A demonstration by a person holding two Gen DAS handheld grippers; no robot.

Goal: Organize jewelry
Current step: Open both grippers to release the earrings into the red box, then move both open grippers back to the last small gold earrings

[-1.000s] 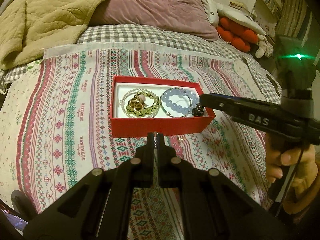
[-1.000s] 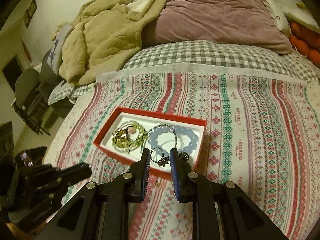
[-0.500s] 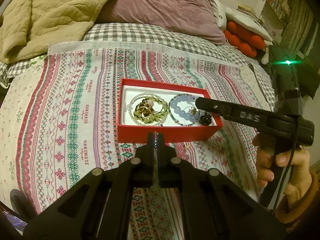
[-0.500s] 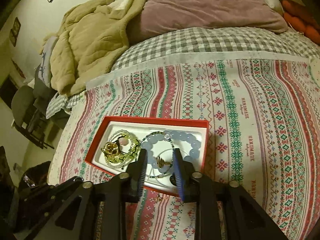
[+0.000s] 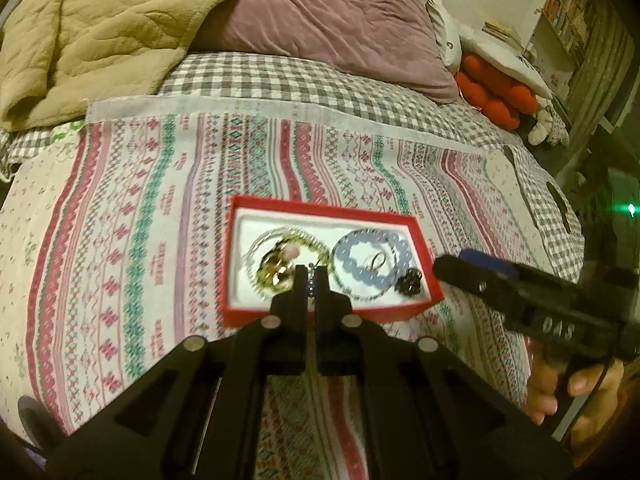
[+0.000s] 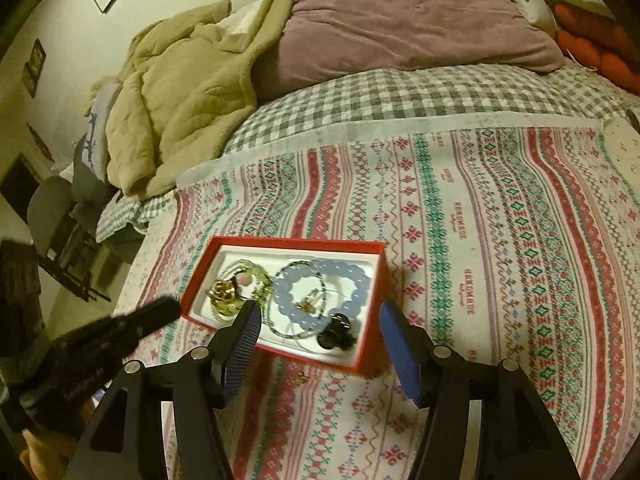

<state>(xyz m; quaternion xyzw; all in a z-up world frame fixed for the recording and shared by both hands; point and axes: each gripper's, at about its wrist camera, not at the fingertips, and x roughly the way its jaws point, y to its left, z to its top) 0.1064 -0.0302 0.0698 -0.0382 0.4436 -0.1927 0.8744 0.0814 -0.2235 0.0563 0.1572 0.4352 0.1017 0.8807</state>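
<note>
A red jewelry box (image 5: 332, 210) (image 6: 374, 344) with a white lining lies on the patterned cloth. Inside are a gold-green beaded bracelet (image 5: 280, 268) (image 6: 228, 292), a pale blue bead bracelet (image 5: 372, 264) (image 6: 324, 292) with a small gold piece (image 6: 310, 300) in its ring, and a dark ornament (image 5: 408, 280) (image 6: 336, 334). My left gripper (image 5: 310, 276) is shut on a thin chain (image 5: 310, 280) just over the box's near wall. My right gripper (image 6: 320, 344) is open and empty, held over the box's near right corner. A small gold item (image 6: 304, 378) lies on the cloth before the box.
The striped cloth (image 5: 140, 220) covers a checked bedspread (image 5: 280, 76). A tan blanket (image 5: 80, 32) and a mauve pillow (image 5: 340, 20) lie at the back. Red cushions (image 5: 496, 96) are at the far right. A chair (image 6: 52, 216) stands beside the bed on the left.
My right gripper has opened wide, left the small gold piece inside the blue bracelet, and drawn back toward me. My left gripper has moved forward over the box's near wall.
</note>
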